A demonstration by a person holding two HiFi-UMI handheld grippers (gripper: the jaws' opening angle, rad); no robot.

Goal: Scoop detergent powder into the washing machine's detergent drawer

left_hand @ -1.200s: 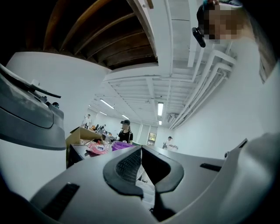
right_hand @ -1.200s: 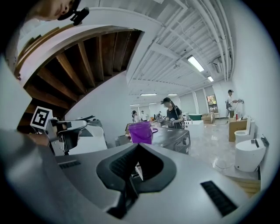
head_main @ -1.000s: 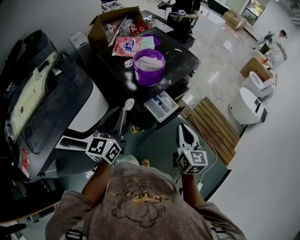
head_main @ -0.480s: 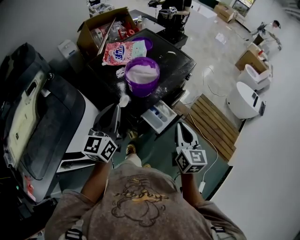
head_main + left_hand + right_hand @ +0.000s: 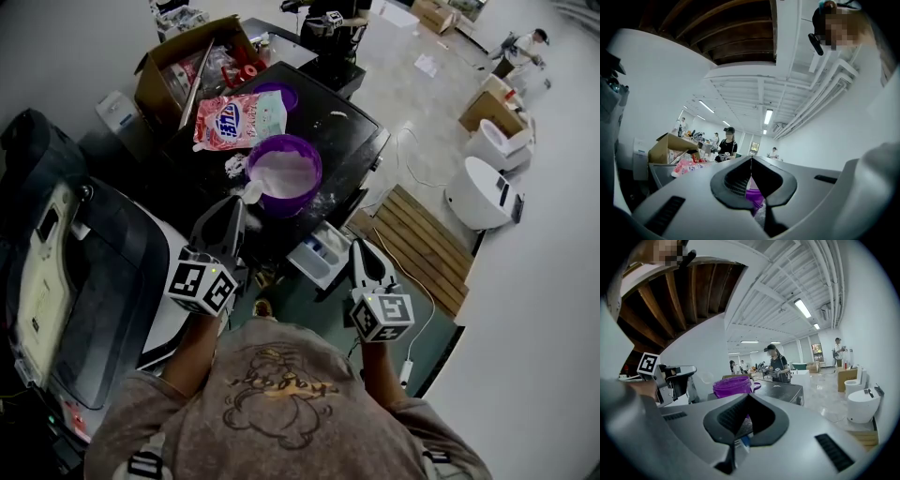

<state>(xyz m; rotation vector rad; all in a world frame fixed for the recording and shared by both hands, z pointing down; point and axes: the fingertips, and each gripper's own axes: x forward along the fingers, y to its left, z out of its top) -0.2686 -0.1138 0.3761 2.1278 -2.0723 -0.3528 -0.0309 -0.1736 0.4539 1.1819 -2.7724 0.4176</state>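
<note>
Left claw [image 5: 234, 214] pinches a white spoon [image 5: 250, 191] by its handle, with the bowl at the near rim of the purple tub [image 5: 319, 167], likely ready to dip for powder [image 5: 281, 173]. Right claw [image 5: 362, 253], pressed together and empty, hangs below the tub beside the open drawer [image 5: 323, 251].

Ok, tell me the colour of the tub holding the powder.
The tub is purple; head view shows it best.

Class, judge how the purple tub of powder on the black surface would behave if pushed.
The purple tub looks nearly full, so probably heavy. Wide and squat, it should slide, not tip. Open-topped, it may spill powder if jolted.
</note>
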